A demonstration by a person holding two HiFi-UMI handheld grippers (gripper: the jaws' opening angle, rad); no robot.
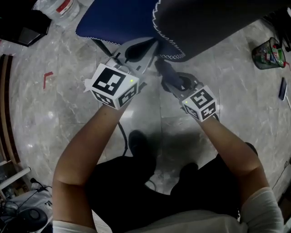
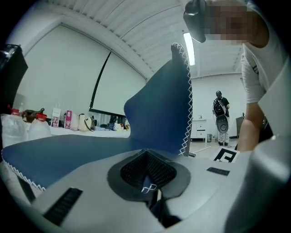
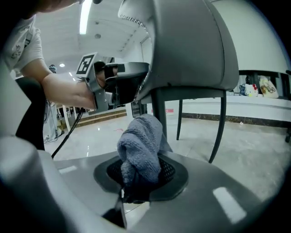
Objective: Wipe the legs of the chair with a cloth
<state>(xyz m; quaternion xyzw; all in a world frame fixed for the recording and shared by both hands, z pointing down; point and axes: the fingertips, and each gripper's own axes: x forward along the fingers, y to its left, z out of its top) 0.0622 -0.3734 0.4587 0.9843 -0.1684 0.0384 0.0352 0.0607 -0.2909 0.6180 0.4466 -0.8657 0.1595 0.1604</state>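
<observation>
The chair has a blue seat edged in white stitching, a dark back and thin black legs. My left gripper is shut on the chair's stitched edge, which sits pinched between the jaws. My right gripper is shut on a grey-blue cloth that bunches up out of the jaws. In the right gripper view the cloth is right in front of the nearest black leg, under the seat; whether they touch I cannot tell. The cloth also shows below the seat edge.
Marble floor all round. A green basket stands at the far right, a plastic bag at the top left, a red mark on the floor. A black cable runs by my feet. Another person stands far off.
</observation>
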